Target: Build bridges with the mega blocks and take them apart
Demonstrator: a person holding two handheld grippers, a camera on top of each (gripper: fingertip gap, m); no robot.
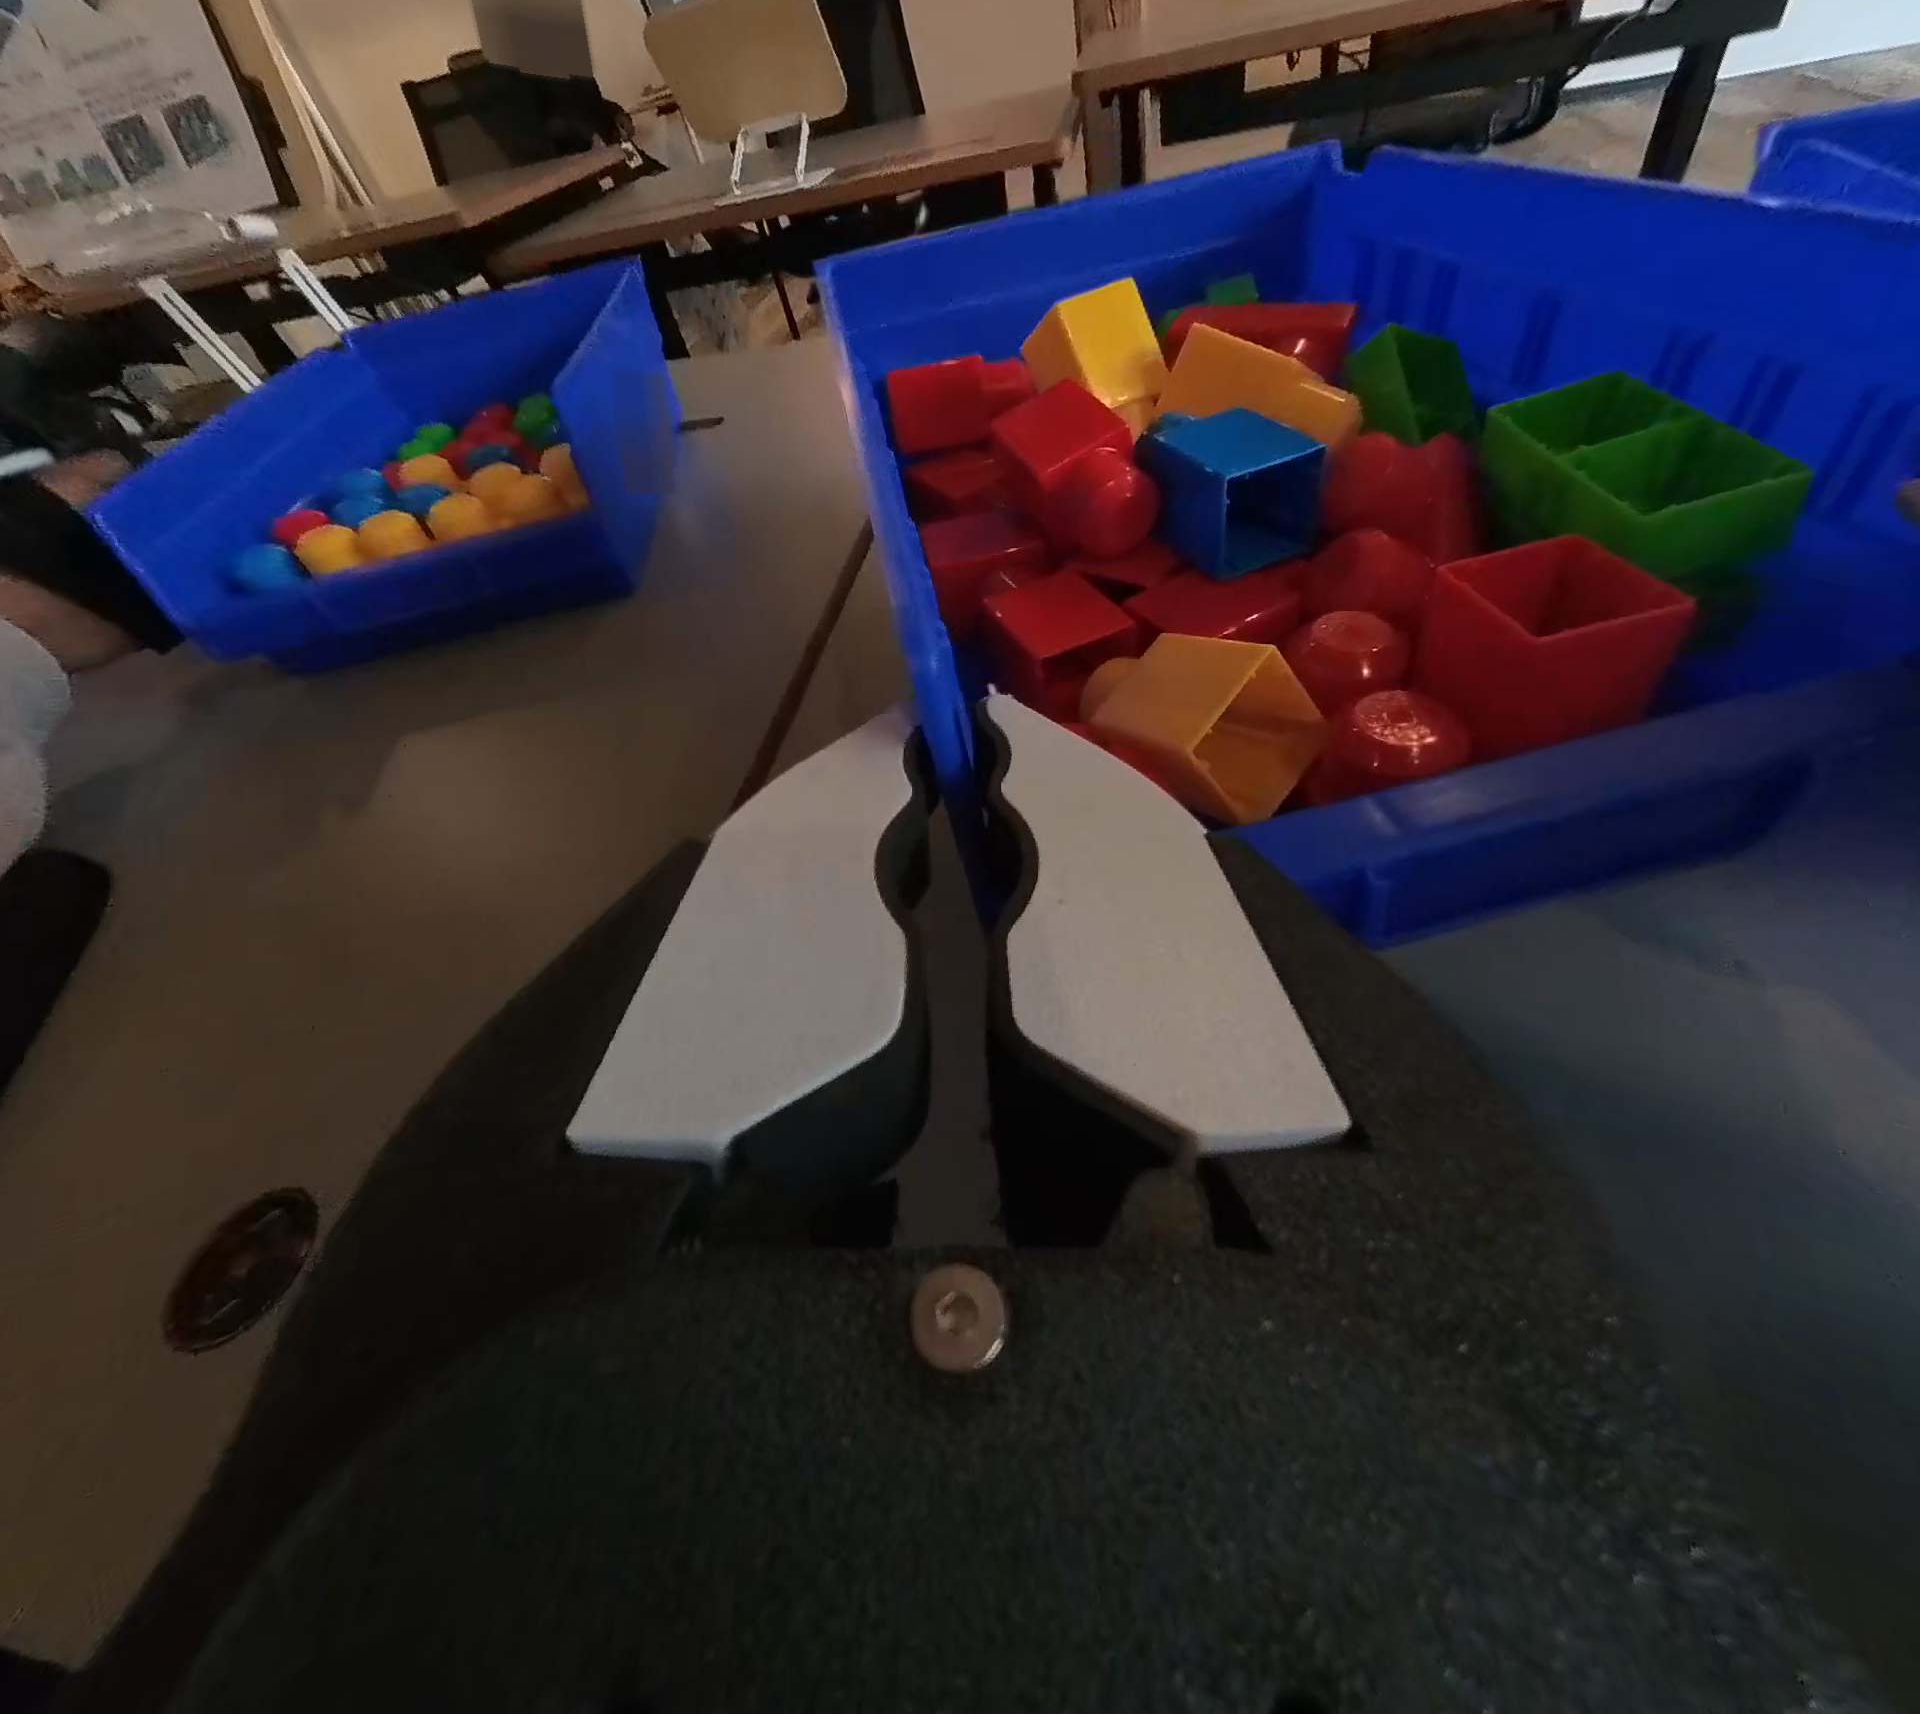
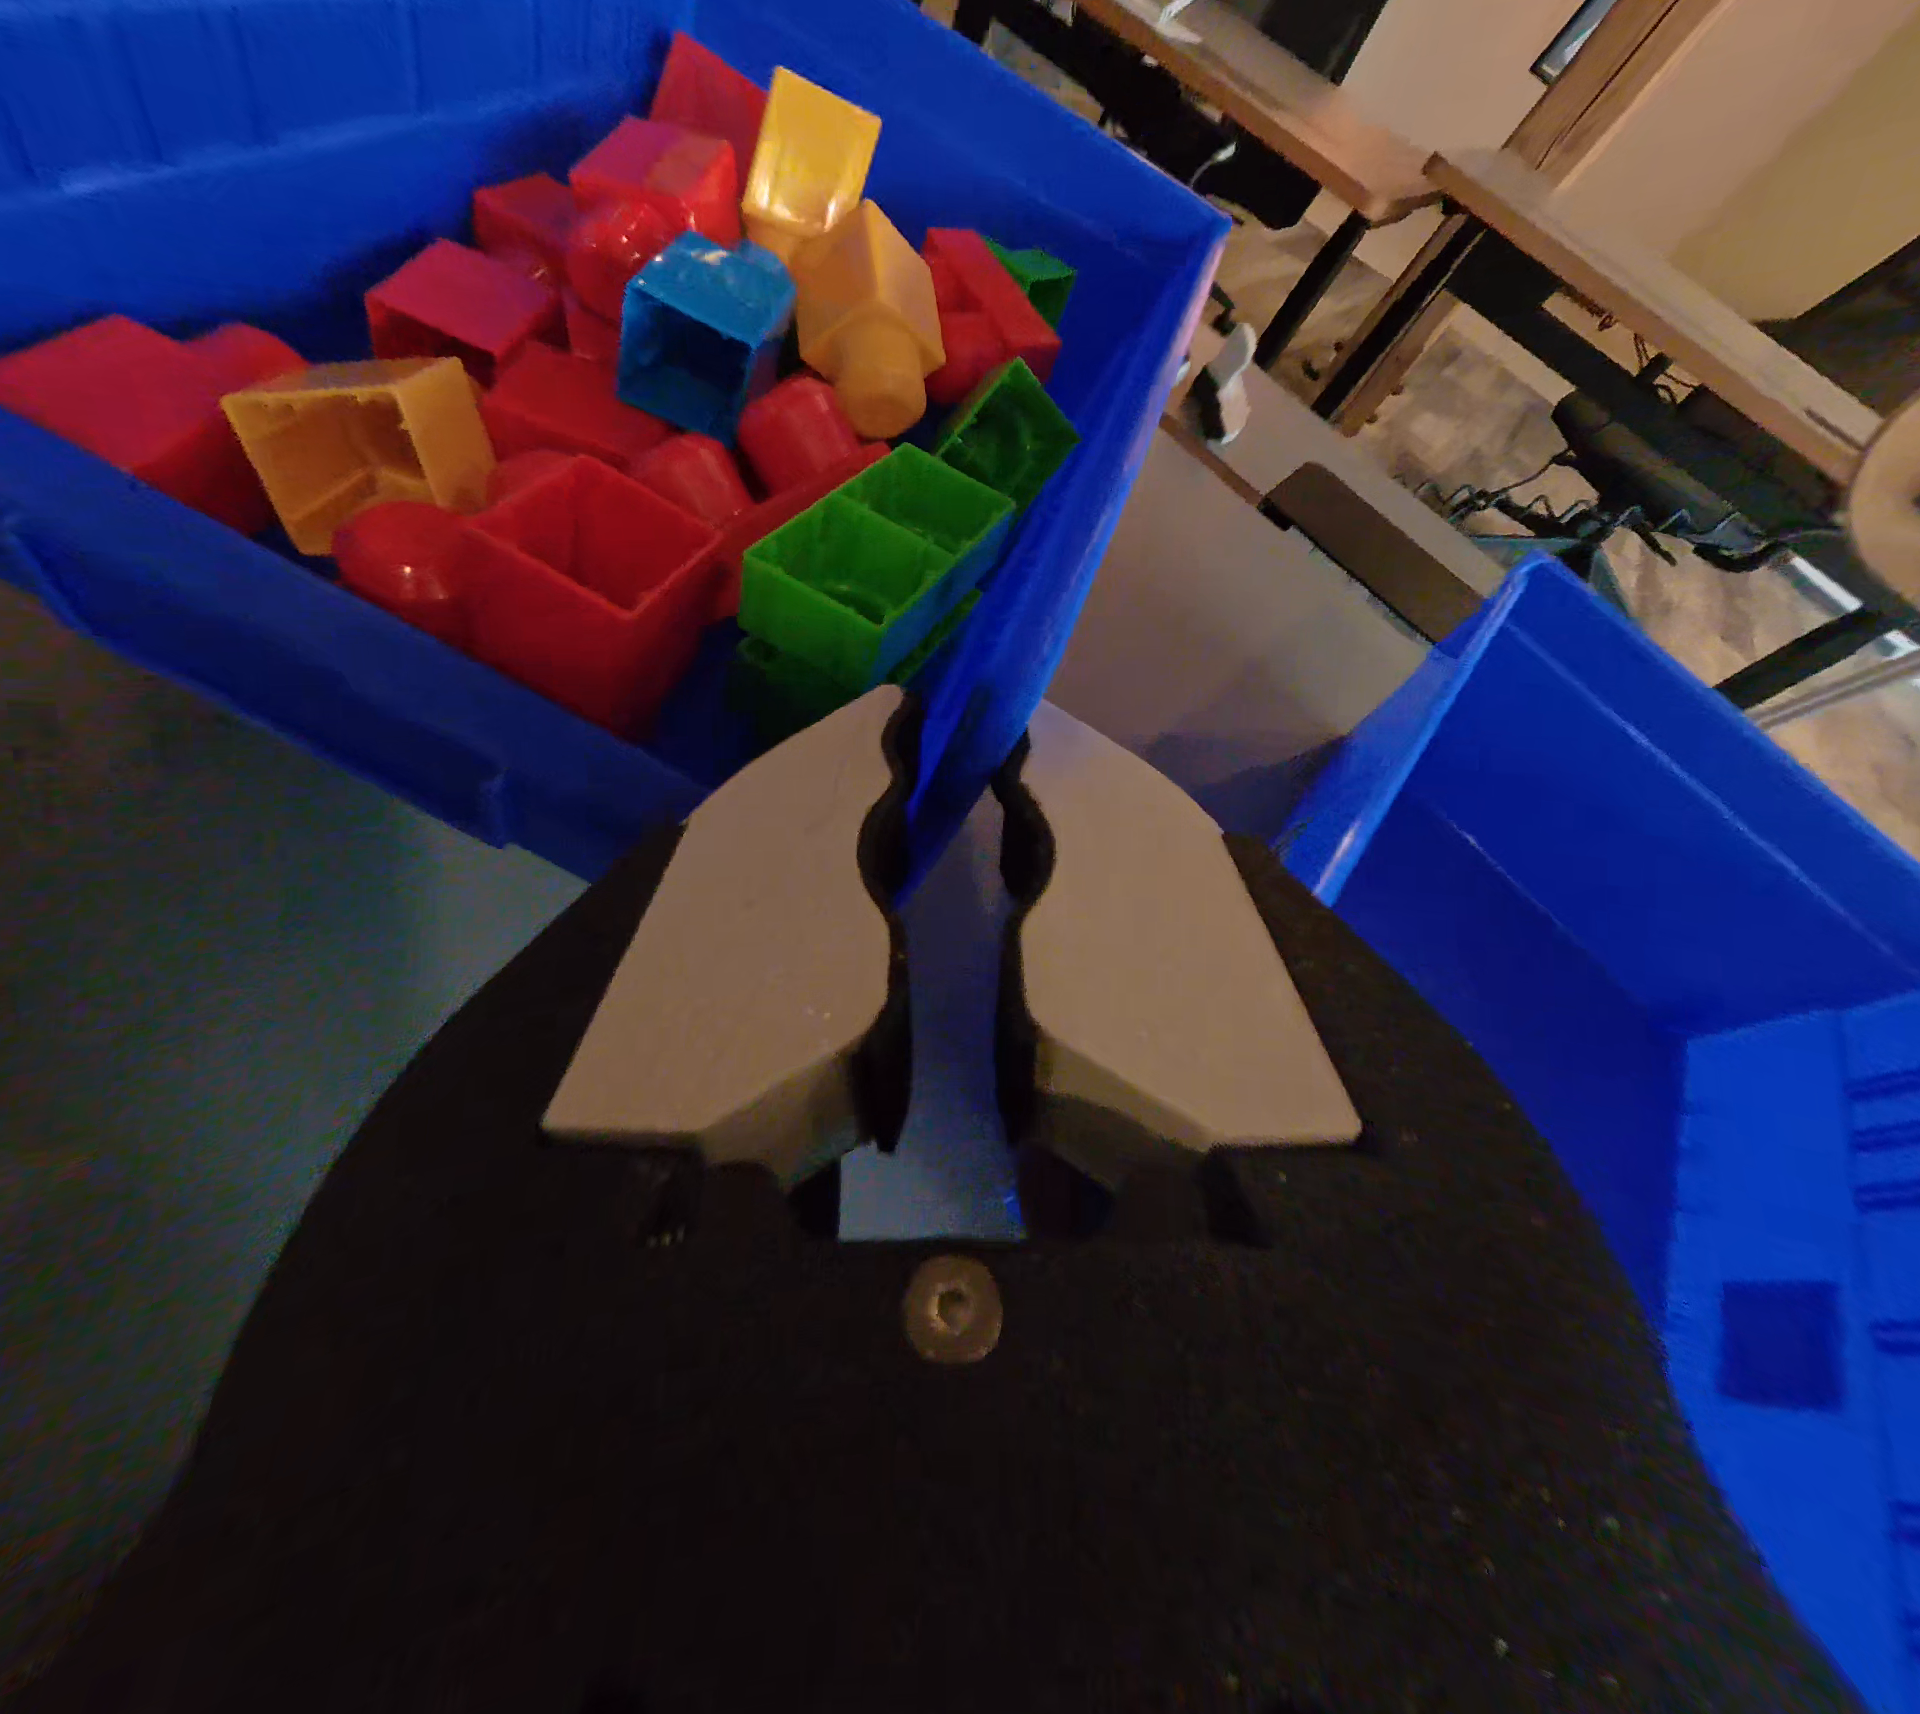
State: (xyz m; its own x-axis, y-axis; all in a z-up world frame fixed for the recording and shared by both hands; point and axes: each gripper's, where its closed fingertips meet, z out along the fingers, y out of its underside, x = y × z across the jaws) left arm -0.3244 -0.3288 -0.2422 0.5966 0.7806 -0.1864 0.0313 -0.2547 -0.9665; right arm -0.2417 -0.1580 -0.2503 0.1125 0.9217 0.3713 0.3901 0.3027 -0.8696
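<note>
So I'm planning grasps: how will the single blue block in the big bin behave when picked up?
The blue block looks hollow, so probably light. Its glossy plastic walls may slip. It lies tilted on loose red blocks, so pushing likely tips it.

The left gripper (image 1: 951,734) points toward twelve o'clock in its own view, its two grey fingers (image 1: 769,958) drawn close together and pinching a thin blue bin wall (image 1: 961,791) between their black wavy pads. The right gripper (image 2: 956,729) also aims at twelve o'clock, tilted slightly toward one o'clock, with its grey fingers (image 2: 748,947) narrowed around a blue bin wall (image 2: 961,755); its eleven o'clock pad touches that wall, while a small gap shows on the one o'clock side
</note>
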